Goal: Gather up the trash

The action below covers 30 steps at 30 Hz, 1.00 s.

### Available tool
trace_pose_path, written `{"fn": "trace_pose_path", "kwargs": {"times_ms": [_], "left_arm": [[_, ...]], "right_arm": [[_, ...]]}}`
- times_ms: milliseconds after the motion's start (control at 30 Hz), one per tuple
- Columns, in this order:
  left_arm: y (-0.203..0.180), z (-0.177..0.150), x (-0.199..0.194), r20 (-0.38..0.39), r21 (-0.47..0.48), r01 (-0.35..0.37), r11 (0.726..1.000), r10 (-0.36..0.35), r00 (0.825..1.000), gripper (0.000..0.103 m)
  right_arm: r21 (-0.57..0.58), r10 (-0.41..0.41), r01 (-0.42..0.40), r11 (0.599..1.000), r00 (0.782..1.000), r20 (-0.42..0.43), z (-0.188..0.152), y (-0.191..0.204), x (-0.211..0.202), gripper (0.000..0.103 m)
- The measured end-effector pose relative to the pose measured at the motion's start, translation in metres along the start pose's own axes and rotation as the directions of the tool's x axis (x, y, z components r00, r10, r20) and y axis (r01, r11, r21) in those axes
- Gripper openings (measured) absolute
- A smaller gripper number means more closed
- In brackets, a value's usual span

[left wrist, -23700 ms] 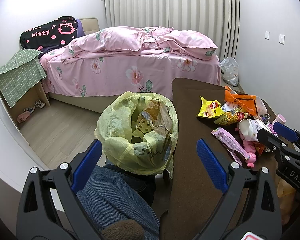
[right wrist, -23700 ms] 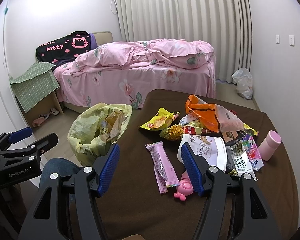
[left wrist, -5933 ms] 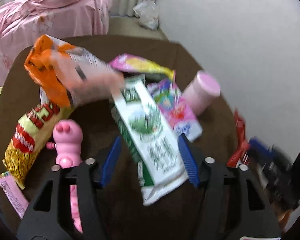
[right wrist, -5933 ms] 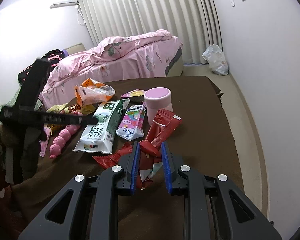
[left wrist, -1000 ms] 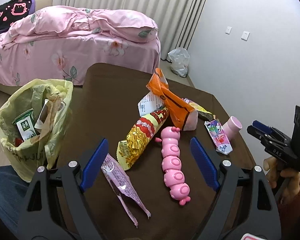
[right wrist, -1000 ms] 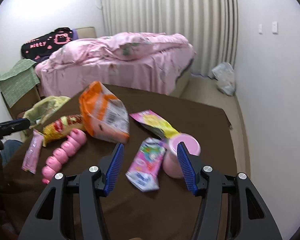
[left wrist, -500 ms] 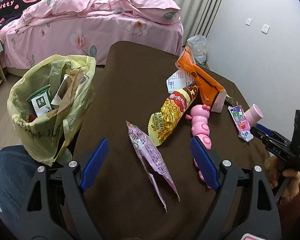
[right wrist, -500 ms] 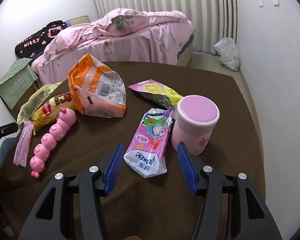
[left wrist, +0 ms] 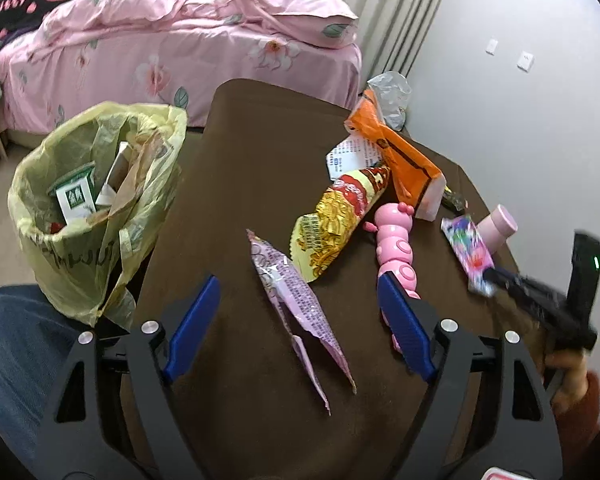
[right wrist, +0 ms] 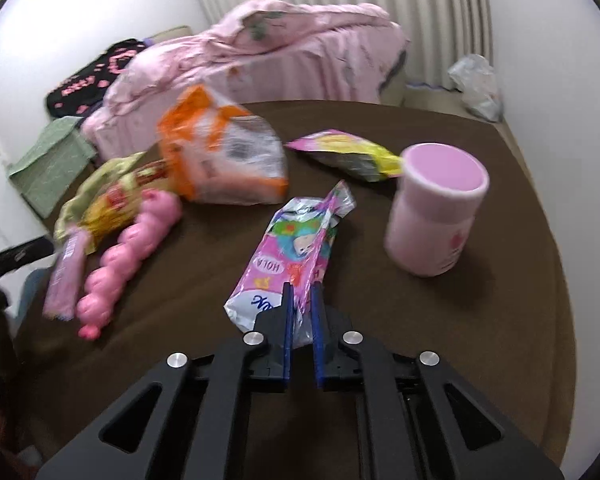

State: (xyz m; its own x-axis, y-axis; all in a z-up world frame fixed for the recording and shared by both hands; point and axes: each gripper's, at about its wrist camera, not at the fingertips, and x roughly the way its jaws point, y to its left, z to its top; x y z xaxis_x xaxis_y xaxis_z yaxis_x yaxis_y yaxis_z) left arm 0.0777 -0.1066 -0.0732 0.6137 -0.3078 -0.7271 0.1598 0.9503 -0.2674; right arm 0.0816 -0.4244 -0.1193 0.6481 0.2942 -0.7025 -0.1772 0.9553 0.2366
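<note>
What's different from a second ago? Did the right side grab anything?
Yes. The right gripper dropped toward the table, and its fingers are closing on the near end of the pink HOLA wrapper. The left gripper is as open as before, now over the purple wrapper. Cup, caterpillar toy and trash bag unchanged.

Both wrist cameras look steeply down, close over the shared brown table (left wrist: pixel 240 152), from opposite sides

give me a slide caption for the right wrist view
Right gripper closing on pink snack wrapper beside pink cup.
</note>
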Motion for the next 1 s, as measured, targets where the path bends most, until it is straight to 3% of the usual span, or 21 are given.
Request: {"fn": "trace_pose_path", "kwargs": {"times_ms": [167,267,400,500,633,700,733,767,900,1000], "left_arm": [[0.015,0.007,0.009,-0.041,-0.078,0.035,0.996,-0.038,0.998,0.071],[0.016,0.019,0.018,-0.057,-0.072,0.053,0.996,-0.057,0.997,0.064],[0.014,0.032,0.033,-0.089,-0.051,0.037,0.998,-0.042,0.995,0.05],[0.013,0.034,0.043,-0.116,-0.055,0.058,0.997,-0.064,0.991,0.033],[0.003,0.029,0.035,-0.087,-0.012,0.075,0.997,-0.076,0.993,0.014],[-0.005,0.025,0.023,-0.056,0.018,0.089,0.996,-0.087,0.995,0.011],[-0.009,0.022,0.016,-0.038,0.029,0.098,0.995,-0.097,0.995,0.011],[-0.013,0.02,0.01,-0.023,0.036,0.109,0.993,-0.108,0.994,0.01],[-0.027,0.006,-0.005,0.017,0.08,0.149,0.986,-0.151,0.988,0.01],[-0.037,-0.006,0.006,-0.025,0.123,0.125,0.984,-0.123,0.992,0.01]], "right_arm": [[-0.053,0.025,-0.026,0.998,1.0,-0.004,-0.025,0.021,-0.019,0.009],[-0.079,0.009,-0.01,0.997,1.0,-0.013,-0.034,0.025,-0.026,0.009],[-0.098,-0.01,0.009,0.995,1.0,-0.012,-0.041,0.024,-0.035,0.009],[-0.109,-0.005,0.005,0.994,1.0,-0.005,-0.042,0.025,-0.04,0.009],[-0.117,-0.039,0.039,0.992,0.999,0.006,-0.043,0.026,-0.043,0.01],[-0.093,-0.034,0.036,0.995,0.999,0.02,-0.043,0.023,-0.045,0.019],[-0.074,-0.025,0.027,0.997,0.999,0.03,-0.043,0.021,-0.046,0.04],[-0.06,-0.013,0.015,0.998,0.999,0.038,-0.042,0.02,-0.047,0.053],[-0.036,0.033,-0.031,0.999,0.998,0.054,-0.043,0.018,-0.048,0.054],[-0.053,0.005,-0.004,0.999,1.0,0.014,-0.043,0.021,-0.041,0.054]]}}
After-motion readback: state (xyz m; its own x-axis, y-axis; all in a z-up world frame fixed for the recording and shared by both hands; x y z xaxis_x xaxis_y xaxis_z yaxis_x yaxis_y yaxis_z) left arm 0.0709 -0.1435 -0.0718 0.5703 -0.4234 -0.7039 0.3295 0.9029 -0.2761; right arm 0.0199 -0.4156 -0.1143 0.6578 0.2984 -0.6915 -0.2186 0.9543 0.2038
